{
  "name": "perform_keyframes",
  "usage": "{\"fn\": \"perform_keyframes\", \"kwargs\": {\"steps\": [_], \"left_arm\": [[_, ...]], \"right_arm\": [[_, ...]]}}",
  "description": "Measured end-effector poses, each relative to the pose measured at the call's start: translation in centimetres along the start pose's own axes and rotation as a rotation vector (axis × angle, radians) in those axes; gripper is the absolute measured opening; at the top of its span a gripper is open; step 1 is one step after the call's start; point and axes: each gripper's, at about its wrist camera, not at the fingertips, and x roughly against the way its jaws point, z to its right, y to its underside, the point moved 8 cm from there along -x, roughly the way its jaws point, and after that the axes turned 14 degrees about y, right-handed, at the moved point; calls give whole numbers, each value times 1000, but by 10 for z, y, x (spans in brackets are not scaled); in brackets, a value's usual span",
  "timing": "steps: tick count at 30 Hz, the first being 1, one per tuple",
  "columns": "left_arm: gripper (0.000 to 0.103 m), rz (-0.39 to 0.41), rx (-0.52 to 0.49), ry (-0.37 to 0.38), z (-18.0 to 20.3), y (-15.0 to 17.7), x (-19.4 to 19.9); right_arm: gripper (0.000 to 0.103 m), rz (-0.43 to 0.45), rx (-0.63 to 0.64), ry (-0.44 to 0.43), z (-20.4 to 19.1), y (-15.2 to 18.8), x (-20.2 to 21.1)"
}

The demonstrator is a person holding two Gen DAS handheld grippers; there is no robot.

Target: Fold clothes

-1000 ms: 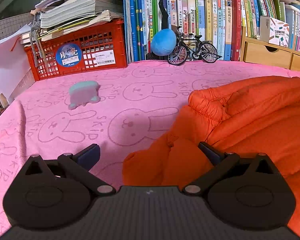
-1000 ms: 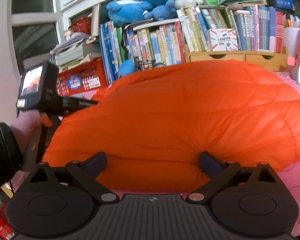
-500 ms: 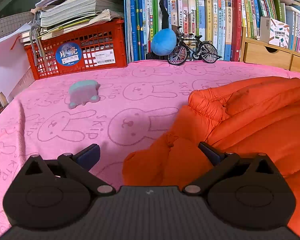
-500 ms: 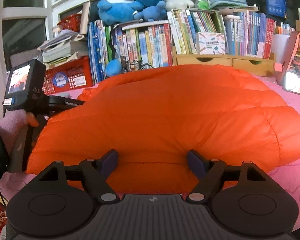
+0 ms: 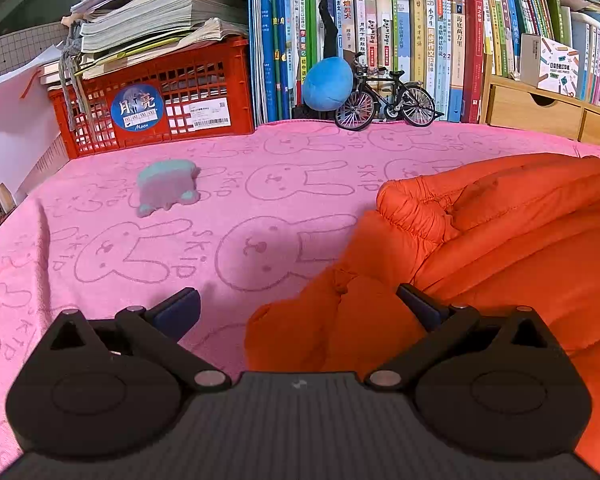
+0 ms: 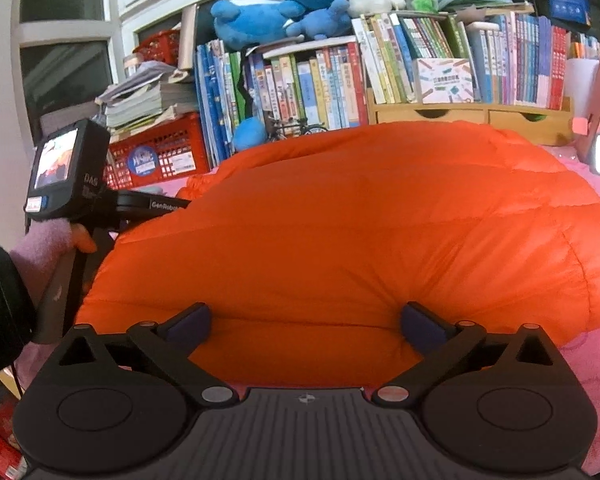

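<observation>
A: Item one, right gripper [image 6: 306,322]. State?

B: Jaws spread wide and opening further at this moment. The near hem of the orange down jacket [image 6: 340,240] lies between the pads, but neither pad presses on it. Nothing is gripped.

A: Item two, left gripper [image 5: 298,306].

B: Jaws wide apart, holding nothing. A loose corner of the jacket [image 5: 480,248] lies between the fingers, nearer the right pad; whether that pad touches the fabric I cannot tell. Seen from the right wrist, the tool [image 6: 112,200] comes in at nine o'clock, carried by a hand in a lilac sleeve [image 6: 44,240].

A: Item three, the jacket itself.

B: One puffy mound on the pink rabbit-print towel [image 5: 140,240]. From the left wrist it fills three to five o'clock, with a gathered elastic cuff [image 5: 408,208] at about two o'clock. From the right wrist it fills the centre.

A: Progress?

B: My judgement: at least one fold made, since the bulk is doubled and rounded. It is not yet flat or compact; tucking the sleeve and further folds remain.

A: Surroundings?

B: Small teal plush [image 5: 168,186] at ten o'clock, red crate [image 5: 160,108] at eleven, model bicycle [image 5: 386,100] at one.
</observation>
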Motion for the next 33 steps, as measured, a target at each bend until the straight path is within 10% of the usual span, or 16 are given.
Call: {"fn": "perform_keyframes", "kwargs": {"steps": [13,33], "left_arm": [[103,-1,4,4,-1,0,0],[103,1,0,-1,0,0,0]], "right_arm": [[71,21,12,156,6,-8,5],[53,-45,72,220,-9,-5,-1]]}}
